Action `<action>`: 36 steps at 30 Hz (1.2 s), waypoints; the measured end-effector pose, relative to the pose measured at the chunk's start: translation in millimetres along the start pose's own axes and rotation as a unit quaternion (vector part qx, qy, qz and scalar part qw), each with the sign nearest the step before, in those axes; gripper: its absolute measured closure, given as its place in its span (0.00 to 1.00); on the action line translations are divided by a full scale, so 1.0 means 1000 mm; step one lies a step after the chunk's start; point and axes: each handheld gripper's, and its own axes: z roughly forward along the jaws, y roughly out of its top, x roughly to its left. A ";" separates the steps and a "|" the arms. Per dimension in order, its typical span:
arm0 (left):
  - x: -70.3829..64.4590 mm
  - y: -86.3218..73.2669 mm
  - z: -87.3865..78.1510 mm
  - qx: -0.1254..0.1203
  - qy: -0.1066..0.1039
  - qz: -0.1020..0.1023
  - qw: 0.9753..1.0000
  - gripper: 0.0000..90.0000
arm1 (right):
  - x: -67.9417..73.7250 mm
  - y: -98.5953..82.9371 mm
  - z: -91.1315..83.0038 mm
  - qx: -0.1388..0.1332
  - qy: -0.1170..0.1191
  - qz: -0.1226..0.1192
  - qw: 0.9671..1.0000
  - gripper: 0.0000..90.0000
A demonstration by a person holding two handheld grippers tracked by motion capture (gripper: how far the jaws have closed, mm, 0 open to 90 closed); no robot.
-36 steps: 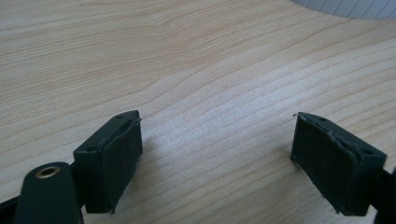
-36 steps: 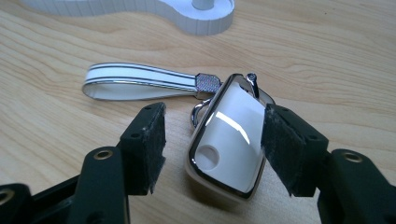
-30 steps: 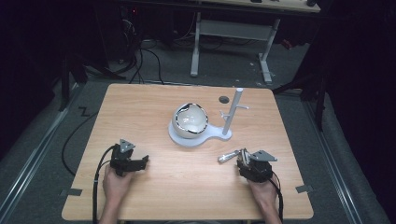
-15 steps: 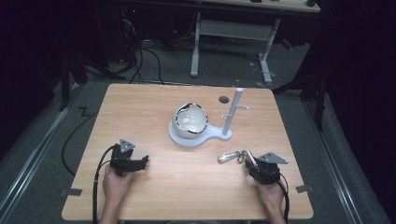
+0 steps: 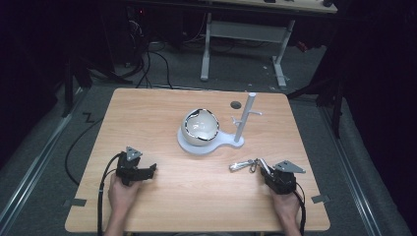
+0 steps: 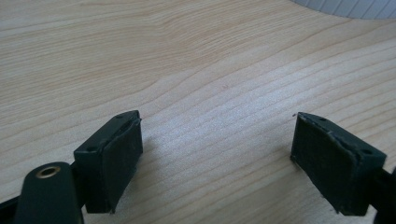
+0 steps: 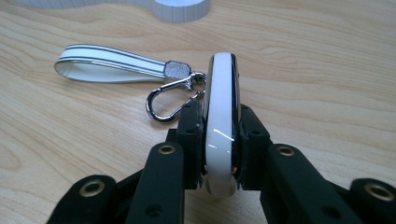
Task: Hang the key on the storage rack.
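Note:
A white key fob [image 7: 220, 140] stands on edge between my right gripper's [image 7: 219, 114] jaws, which are shut on it. A silver carabiner [image 7: 170, 98] links it to a white strap loop [image 7: 112, 63] that lies flat on the wood. In the high view the fob and strap [image 5: 241, 165] lie at the front right, just ahead of the right gripper [image 5: 264, 168]. My left gripper [image 5: 151, 169] rests at the front left of the table, open, with bare wood between its jaws [image 6: 217, 140].
A white bowl [image 5: 200, 125] sits on a white stand base [image 5: 189, 146] with an upright pegged pole [image 5: 244, 118] at mid-table. A small dark disc [image 5: 235, 104] lies behind it. The base's edge [image 7: 182, 9] is just beyond the strap.
The right gripper has shifted slightly to the right while holding the fob; the strap has barely moved. The left gripper has stayed where it was.

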 end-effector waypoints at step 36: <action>0.000 0.000 0.000 0.000 0.000 0.001 1.000 0.19 | -0.002 0.074 -0.037 -0.090 0.036 -0.059 0.994 0.84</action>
